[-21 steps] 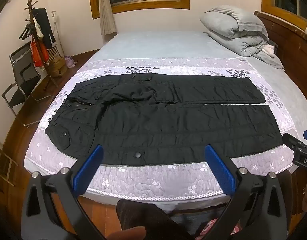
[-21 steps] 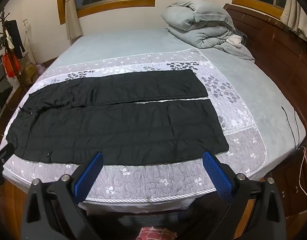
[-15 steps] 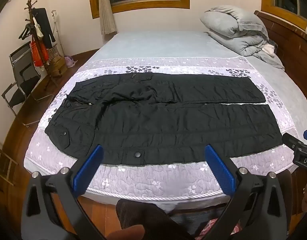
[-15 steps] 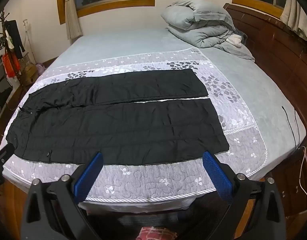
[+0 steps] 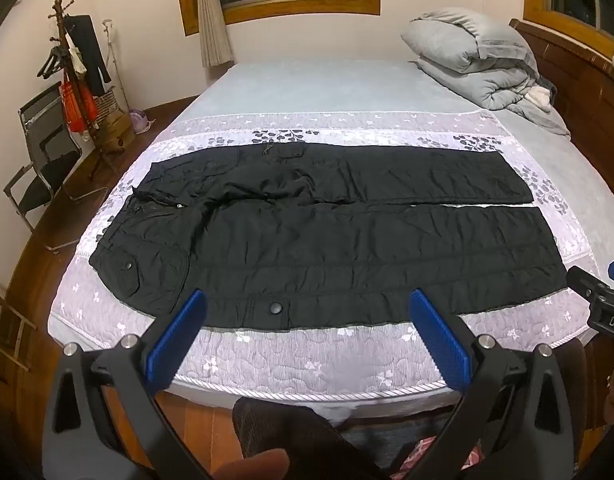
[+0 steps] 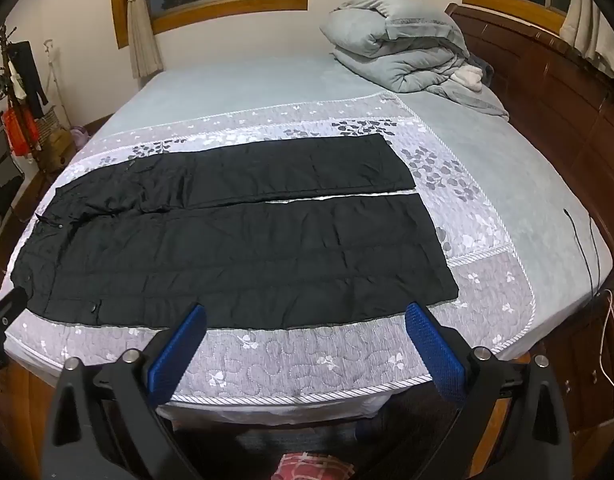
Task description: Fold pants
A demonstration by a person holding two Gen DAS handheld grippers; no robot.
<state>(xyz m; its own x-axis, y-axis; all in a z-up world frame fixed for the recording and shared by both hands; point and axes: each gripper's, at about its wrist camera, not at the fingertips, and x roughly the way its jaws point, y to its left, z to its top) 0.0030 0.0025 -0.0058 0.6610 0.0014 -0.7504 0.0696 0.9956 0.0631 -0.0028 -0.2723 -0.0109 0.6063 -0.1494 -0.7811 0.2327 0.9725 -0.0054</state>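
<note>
The black pants [image 5: 327, 248] lie spread flat across the near part of the bed [image 5: 331, 80], waist toward the left, both legs side by side with a thin gap between, ready for a first fold. The left gripper [image 5: 305, 332] and right gripper [image 6: 305, 332] hover above the near edge, jaws wide and empty, likely lining up on the nearer leg.

The left two-finger gripper with black arms and blue ribbed pads [image 5: 305, 300] fills the lower part of its view, angled downward, jaws spread wide with nothing between them. The right gripper of the same black-and-blue build [image 6: 305, 312] sits likewise across the bottom of its frame, tilted down, jaws wide apart and empty
</note>
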